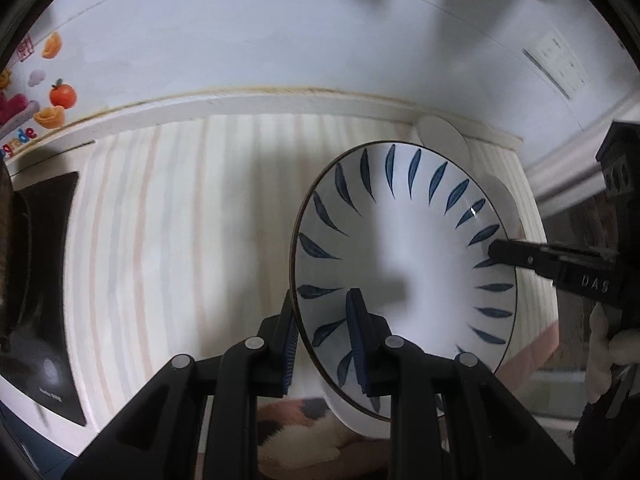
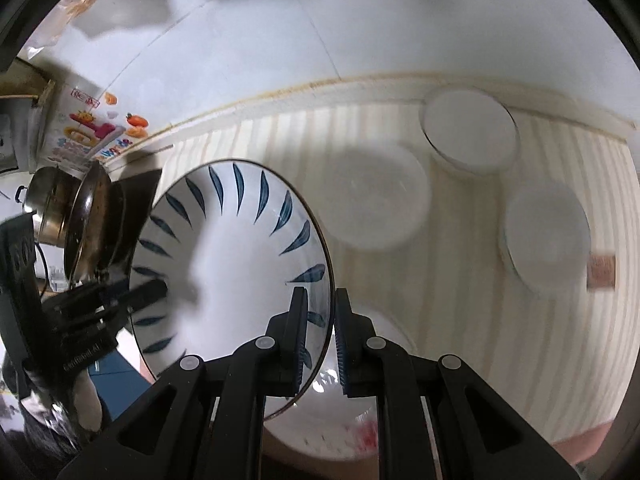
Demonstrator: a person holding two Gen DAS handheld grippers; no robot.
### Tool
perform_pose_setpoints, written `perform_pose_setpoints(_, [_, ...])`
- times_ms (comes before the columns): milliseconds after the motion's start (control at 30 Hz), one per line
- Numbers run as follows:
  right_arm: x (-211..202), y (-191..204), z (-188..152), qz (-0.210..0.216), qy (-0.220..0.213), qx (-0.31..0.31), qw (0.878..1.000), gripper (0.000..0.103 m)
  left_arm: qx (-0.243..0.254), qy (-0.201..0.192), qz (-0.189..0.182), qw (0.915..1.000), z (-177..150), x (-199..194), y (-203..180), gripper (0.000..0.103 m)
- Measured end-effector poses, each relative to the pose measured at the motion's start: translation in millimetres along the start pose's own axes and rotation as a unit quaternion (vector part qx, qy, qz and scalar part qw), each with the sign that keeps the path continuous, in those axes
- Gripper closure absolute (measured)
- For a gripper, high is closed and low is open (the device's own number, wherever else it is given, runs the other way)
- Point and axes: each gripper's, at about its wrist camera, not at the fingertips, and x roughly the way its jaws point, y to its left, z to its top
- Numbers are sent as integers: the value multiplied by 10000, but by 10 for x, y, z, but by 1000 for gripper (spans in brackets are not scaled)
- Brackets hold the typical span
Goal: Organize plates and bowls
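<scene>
Blue leaf strokes ring the inside of a white bowl (image 1: pixel 404 264) that hangs above the striped worktop (image 1: pixel 192 240), gripped on opposite sides of its dark-lined rim. The left gripper (image 1: pixel 320 336) has its fingers (image 1: pixel 358 332) drawn narrow and pinching the rim on one side, one finger inside the bowl and one outside. The right gripper (image 2: pixel 322 340) pinches the far side of the rim the same way, its fingers (image 2: pixel 298 332) nearly together with only the bowl wall between them. The bowl holds nothing; only a shadow falls across its white bottom.

On the worktop beneath, in the right wrist view, lie three plain white dishes: a white plate (image 2: pixel 376 196) near the middle, a round white dish (image 2: pixel 470 128) close to the back edge by the wall, and another white dish (image 2: pixel 546 232) toward the right edge. All three look bare, though blur hides detail. Another white vessel (image 2: pixel 340 412) sits directly under the lifted bowl, with faint red marks inside it that are too blurred to identify. At the left end of the worktop stand a metal pot (image 2: pixel 52 212) and a dark pan (image 2: pixel 100 216) on a black cooktop (image 1: pixel 48 280).
</scene>
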Motion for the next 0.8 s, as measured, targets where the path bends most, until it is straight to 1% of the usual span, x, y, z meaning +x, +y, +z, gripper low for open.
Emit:
perform_pose_setpoints(167, [53,-252,-473,-21,169,186,9997,88,126,360,-61,9993,-212,248,-152,82])
perform_pose_setpoints(400, [385,-550,-914,40,502,488,9975,88,348,859,72,9957,-468,582,-256,82])
perform_pose_setpoints(600, [576,-723,-1165,78,649,660,9957,88,518,1170,271,9914,-554,822,-324,82])
perform_pose_setpoints(800, [631,-831,-1261,-51,689,627,9956,88,640,1336,330,9884,-592,977,-431,82])
